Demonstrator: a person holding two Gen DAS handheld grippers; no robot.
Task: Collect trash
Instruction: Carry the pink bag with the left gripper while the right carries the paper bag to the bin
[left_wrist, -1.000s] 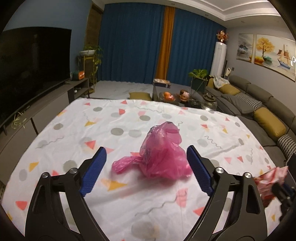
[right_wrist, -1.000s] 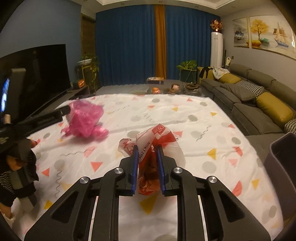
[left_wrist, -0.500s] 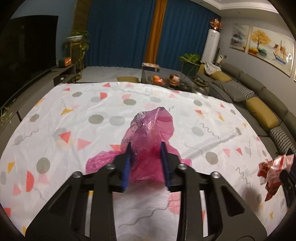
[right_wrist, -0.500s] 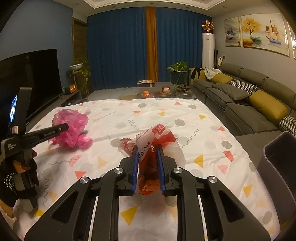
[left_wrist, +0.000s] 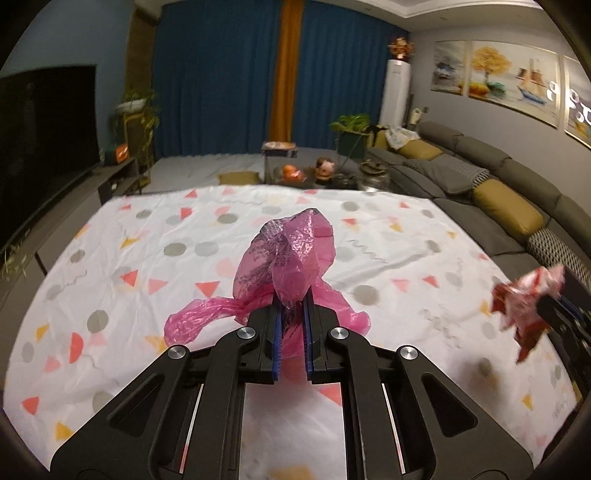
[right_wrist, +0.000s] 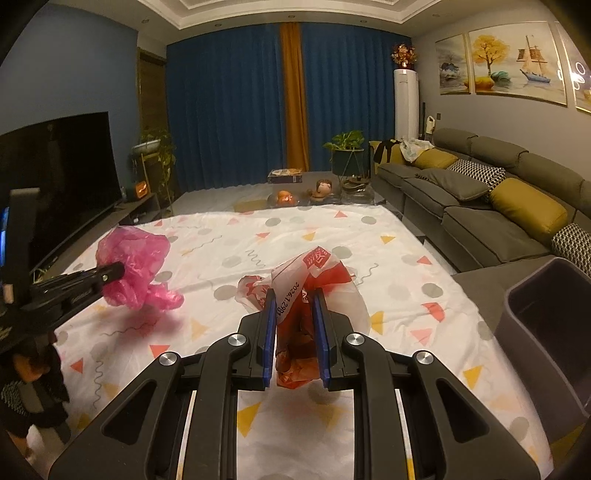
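Note:
A crumpled pink plastic bag (left_wrist: 291, 254) sits between the blue pads of my left gripper (left_wrist: 293, 311), whose jaws are closing and press on it. Its loose tail droops toward the patterned cloth (left_wrist: 110, 277). From the right wrist view, the same pink plastic bag (right_wrist: 133, 266) shows at the tip of the left gripper (right_wrist: 110, 273). My right gripper (right_wrist: 294, 306) is shut on a red and white plastic bag (right_wrist: 314, 273), held just above the cloth. That red and white bag (left_wrist: 524, 299) also appears at the right edge of the left wrist view.
A grey bin (right_wrist: 546, 332) stands off the cloth's right edge, beside a grey sofa (right_wrist: 480, 206). A TV (right_wrist: 59, 177) on a low unit lines the left side. A low table with fruit and ornaments (right_wrist: 317, 192) lies beyond the cloth's far edge.
My left gripper's jaws went from wide open around the pink bag to closed on it and moved in on it. The right gripper kept its grip on the red and white bag.

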